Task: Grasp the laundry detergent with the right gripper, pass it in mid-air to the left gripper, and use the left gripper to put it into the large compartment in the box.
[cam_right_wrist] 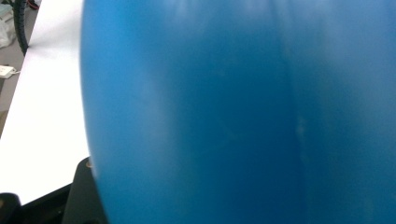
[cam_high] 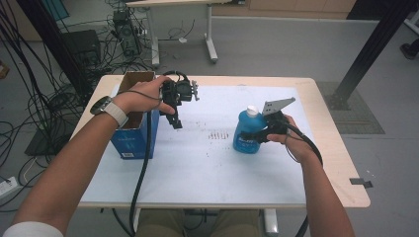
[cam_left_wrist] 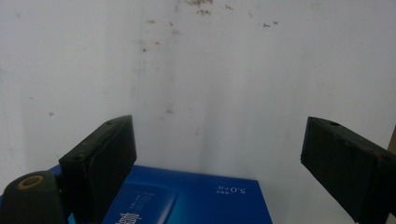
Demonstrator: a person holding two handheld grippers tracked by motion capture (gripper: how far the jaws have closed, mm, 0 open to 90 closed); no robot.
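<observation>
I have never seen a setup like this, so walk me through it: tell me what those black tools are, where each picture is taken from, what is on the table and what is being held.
A person sits at a table and holds a hand tool with two black jaws in each hand. The high view looks down from above the person. The other two pictures come from small cameras that ride on the tools and look along their jaws.

The left gripper hangs with its jaws wide apart and nothing between them, beside an open blue cardboard box; in its own view the box top lies just below the jaws.

The right gripper is at a blue bottle with a white cap, which stands upright. Its jaws seem to grasp the bottle's side. The bottle is so near that it looms blue in the right gripper view.
</observation>
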